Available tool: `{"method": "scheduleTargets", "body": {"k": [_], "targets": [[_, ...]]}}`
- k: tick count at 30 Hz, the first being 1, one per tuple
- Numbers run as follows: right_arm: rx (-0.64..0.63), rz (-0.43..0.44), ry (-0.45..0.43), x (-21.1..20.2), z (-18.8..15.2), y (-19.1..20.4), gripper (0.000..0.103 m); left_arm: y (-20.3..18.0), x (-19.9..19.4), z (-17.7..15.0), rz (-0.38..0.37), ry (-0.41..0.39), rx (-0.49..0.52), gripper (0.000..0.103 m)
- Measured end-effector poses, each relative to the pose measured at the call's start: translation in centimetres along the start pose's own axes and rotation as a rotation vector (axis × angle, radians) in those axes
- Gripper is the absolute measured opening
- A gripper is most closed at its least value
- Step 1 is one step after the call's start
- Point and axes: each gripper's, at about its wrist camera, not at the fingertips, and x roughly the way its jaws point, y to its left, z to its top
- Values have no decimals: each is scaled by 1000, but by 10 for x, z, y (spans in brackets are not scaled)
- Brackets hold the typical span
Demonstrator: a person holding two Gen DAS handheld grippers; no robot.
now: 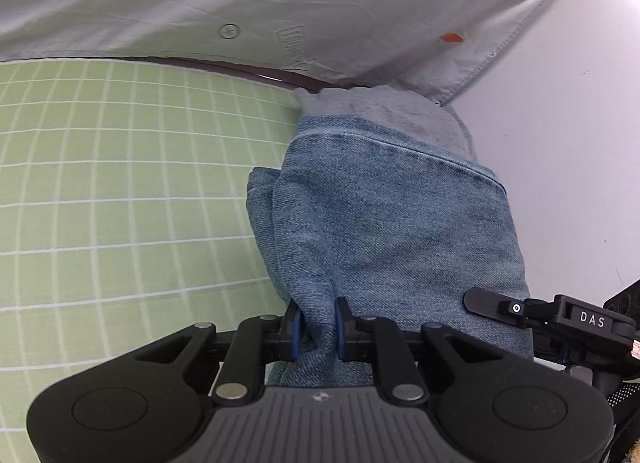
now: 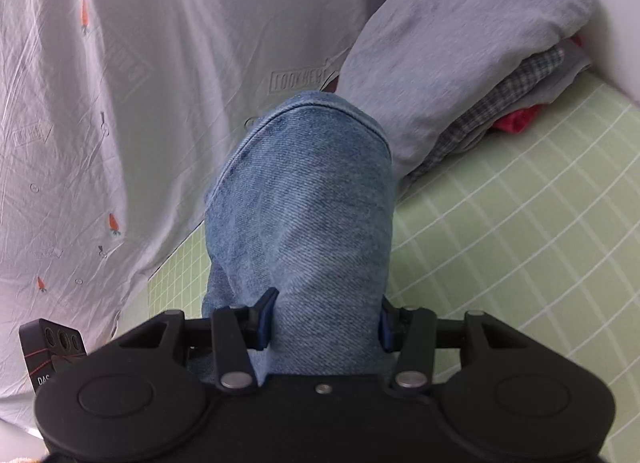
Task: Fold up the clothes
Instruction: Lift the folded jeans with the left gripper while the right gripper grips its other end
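Observation:
A blue denim garment [image 1: 384, 223] hangs folded over the green grid mat [image 1: 120, 183]. My left gripper [image 1: 318, 327] is shut on a bunched fold of the denim near its lower edge. In the right wrist view the same denim garment [image 2: 304, 203] fills the gap between the blue pads of my right gripper [image 2: 324, 323], which is shut on a thick fold of it. Part of the right gripper's body [image 1: 568, 317] shows at the left view's right edge. The denim's far hem rests against a grey folded garment [image 2: 460, 35].
A pale sheet with small carrot prints [image 2: 112, 103] lies at the back and left. A stack of folded clothes, grey on top, plaid [image 2: 500, 103] and red [image 2: 516, 121] beneath, sits at the back right on the mat [image 2: 520, 223]. A white surface [image 1: 560, 143] borders the mat.

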Motion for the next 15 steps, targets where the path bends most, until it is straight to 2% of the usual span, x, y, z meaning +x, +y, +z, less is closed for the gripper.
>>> {"method": "scheduleTargets", "body": {"k": [3,5,9,11,12,14,15], "targets": [[-44,-21,-30,-22,55,-24,48,-46,37,27,-49,-12,27,17],[-88,-27,-51,-30,97,-31,48,-69,59,51,-90,-24,8,17],[-204,-39,-108,-36,187,-35,48,-111,95,121,-139,-79,-31,17],[-263,-46,-141,-35,233,-34,49,-128,113,156,-126,-110,-16,17],[-300,-65,-164,-29,254,-32,51,-125,128,163,-105,-102,-27,18],[-395,-158,-196,-1,276,-29,60,-113,165,169,-55,-70,-59,21],[-444,-207,-209,14,287,-28,61,-108,183,172,-30,-54,-76,23]]}}
